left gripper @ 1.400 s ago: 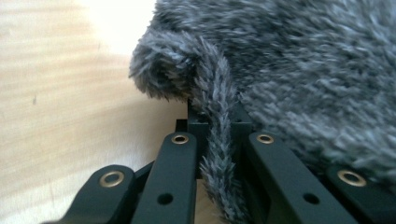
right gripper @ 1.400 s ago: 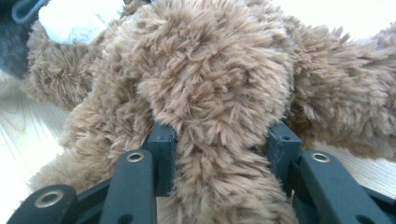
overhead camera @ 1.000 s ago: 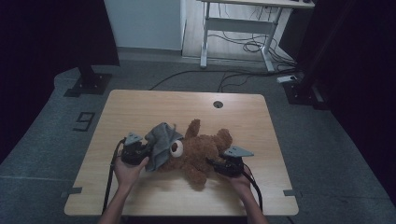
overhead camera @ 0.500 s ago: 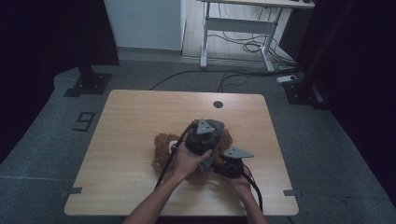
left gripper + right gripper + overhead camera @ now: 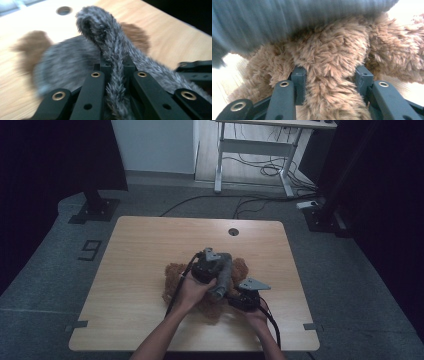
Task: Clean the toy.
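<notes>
1. Scene: brown plush bear (image 5: 210, 287) lies on the wooden table (image 5: 135, 270), near the front edge, roughly mid-width. Grey furry cloth (image 5: 224, 272) is draped over its upper part.
2. L gripper (image 5: 210, 267): jaws pinched together on a narrow fold of the grey cloth; in the left gripper view the strip (image 5: 113, 62) runs up between the closed tips & curls over the top.
3. R gripper (image 5: 245, 299): jaws partway closed, clamped on a thick brown limb of the bear (image 5: 329, 75), fur bulging between the pads. Which limb, can't tell.
4. Step in hand, prob.: dressing/wrapping the bear — R pins the toy down, L carries the cloth across the body toward the R side.
5. Next move needs: L to keep the pinch, lift the cloth clear of the fur, pull it over w/o dragging the bear; R to hold firm so the toy doesn't slide.
6. Risk: thin pinch may slip off the cloth if tugged hard.
</notes>
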`<state>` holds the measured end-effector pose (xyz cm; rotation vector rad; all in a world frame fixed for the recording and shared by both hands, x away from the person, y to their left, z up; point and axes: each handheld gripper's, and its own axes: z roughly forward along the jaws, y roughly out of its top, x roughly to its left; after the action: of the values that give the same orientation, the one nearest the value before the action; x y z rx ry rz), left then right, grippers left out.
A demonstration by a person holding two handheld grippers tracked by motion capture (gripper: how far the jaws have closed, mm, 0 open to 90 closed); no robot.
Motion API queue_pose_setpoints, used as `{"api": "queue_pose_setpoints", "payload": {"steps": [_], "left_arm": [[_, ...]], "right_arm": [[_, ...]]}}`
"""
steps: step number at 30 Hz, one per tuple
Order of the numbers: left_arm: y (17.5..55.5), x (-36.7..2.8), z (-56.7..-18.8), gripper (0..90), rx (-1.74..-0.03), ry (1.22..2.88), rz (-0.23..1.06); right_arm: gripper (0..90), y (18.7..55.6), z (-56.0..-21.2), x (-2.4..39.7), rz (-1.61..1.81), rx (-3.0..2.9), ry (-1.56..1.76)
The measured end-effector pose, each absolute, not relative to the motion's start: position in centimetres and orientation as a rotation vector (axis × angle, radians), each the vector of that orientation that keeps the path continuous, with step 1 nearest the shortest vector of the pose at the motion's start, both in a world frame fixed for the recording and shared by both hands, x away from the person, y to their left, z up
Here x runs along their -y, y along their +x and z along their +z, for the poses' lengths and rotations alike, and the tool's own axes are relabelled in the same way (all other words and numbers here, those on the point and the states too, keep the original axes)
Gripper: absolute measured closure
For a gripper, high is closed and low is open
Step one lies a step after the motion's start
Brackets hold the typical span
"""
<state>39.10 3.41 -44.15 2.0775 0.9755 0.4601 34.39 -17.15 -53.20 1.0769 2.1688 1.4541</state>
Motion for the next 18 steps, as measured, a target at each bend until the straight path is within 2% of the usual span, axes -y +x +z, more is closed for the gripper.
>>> {"api": "queue_pose_setpoints", "payload": {"steps": [5, 10, 18], "left_arm": [[39.2, -8.4, -44.8, 84.0, -1.068, 2.029, 0.451], [38.2, -13.9, -45.3, 84.1, -1.116, 1.913, 0.431], [36.0, -17.7, -47.7, 84.1, -1.166, 1.880, 0.450]], "right_arm": [[56.2, 34.6, -53.3, 17.3, 1.467, -2.167, 1.095], [56.2, 34.6, -53.3, 17.3, 1.469, -2.166, 1.101], [56.2, 34.6, -53.3, 17.2, 1.469, -2.159, 1.111]]}}
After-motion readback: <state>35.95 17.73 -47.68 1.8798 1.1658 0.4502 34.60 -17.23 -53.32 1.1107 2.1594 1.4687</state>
